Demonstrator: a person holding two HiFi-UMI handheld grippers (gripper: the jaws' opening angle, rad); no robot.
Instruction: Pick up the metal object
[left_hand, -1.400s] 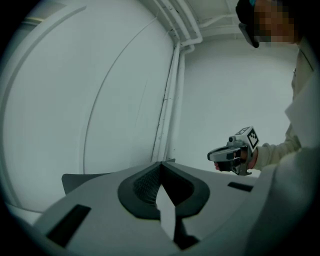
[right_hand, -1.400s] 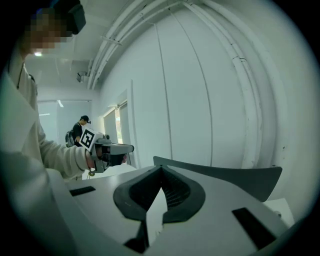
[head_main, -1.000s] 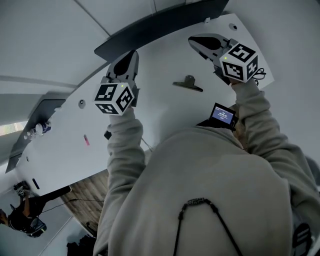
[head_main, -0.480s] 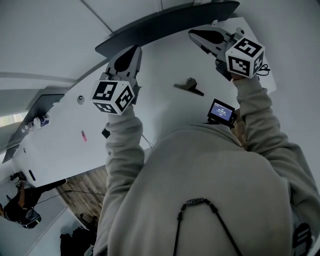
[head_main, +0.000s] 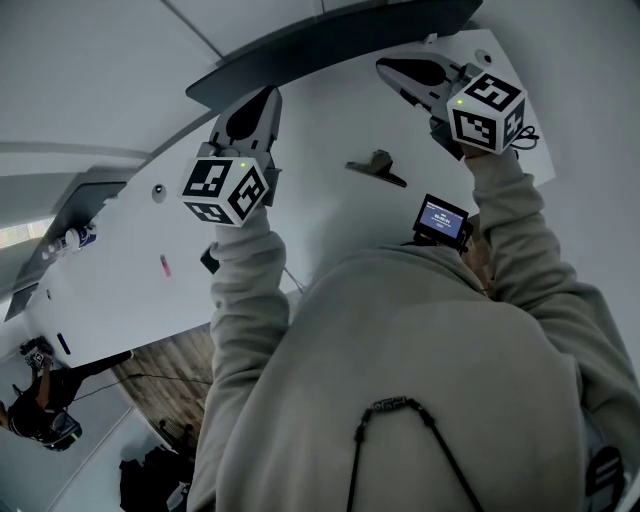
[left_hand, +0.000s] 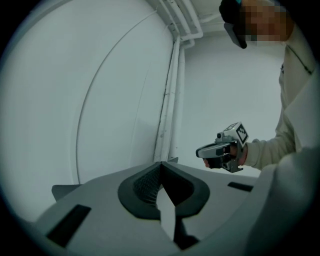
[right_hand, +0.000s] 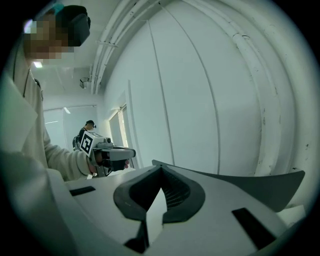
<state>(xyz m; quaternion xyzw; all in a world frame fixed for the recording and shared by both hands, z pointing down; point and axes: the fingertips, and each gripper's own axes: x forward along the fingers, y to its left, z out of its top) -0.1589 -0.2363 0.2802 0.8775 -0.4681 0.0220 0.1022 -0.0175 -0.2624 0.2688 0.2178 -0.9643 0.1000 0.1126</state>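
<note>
**Head view: left tool (head_main: 262, 98) and right tool (head_main: 388, 70) both shut and empty, metal object (head_main: 376, 168) lying between them**

The right gripper view shows the right tool's jaws pressed together at the tips. Nothing is between them and only wall lies ahead. The left gripper view shows the same of the left tool: jaws met, nothing held, wall ahead, and the right tool off to its right. In the head view both tools are held up over the surface (head_main: 320, 200). They touch nothing, and their tips point toward its far edge.

The metal object rests on the surface between the two tools, back from both sets of tips and toward the person. From the right tool it lies behind the tips and a little to the left. From the left tool it lies to the right, about level with that tool's marker cube. Its long axis runs crosswise to the way the tools point, and a raised part stands at its middle.

The right tool's tips look somewhat the nearer. Either tool would probably have to open, draw back and come down, then close across the object's narrow width.

Further out, a small screen (head_main: 443, 220) sits just beside the right sleeve. A small pink thing (head_main: 163, 264) lies well to the left of the left tool.
</note>
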